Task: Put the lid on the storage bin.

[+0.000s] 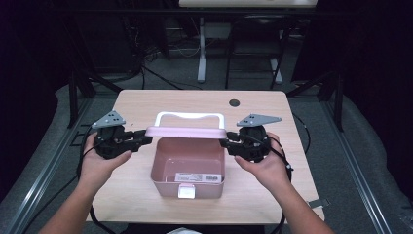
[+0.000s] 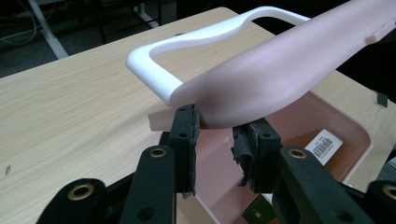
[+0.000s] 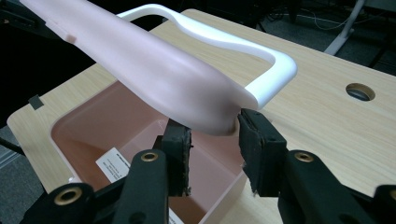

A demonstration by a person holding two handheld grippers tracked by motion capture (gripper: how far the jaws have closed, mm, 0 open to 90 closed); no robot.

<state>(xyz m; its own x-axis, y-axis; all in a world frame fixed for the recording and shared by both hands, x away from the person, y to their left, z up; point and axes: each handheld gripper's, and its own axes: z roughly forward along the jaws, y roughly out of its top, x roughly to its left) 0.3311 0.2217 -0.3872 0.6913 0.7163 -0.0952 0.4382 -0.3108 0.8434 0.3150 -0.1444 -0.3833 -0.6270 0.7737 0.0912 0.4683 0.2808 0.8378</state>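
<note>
A pink box [image 1: 159, 168] stands open in the middle of the table, with a white barcode label [image 1: 197, 177] lying on its floor. Its pink lid [image 1: 187, 131] is swung up over the back rim, and the lid's white handle [image 1: 190, 116] points away from me. My left gripper [image 1: 146, 138] is shut on the lid's left end. In the left gripper view the pads [image 2: 189, 126] clasp the lid's rounded corner [image 2: 261, 88]. My right gripper [image 1: 225, 143] is shut on the right end, where its pads [image 3: 254, 135] pinch the lid's corner [image 3: 187, 93] beside the handle [image 3: 275, 70].
The light wooden table [image 1: 141, 105] has a round cable hole [image 1: 234, 103] behind the box at the right. A white latch [image 1: 186, 191] sits on the box's front wall. Dark frame legs and cables stand on the floor beyond the far edge.
</note>
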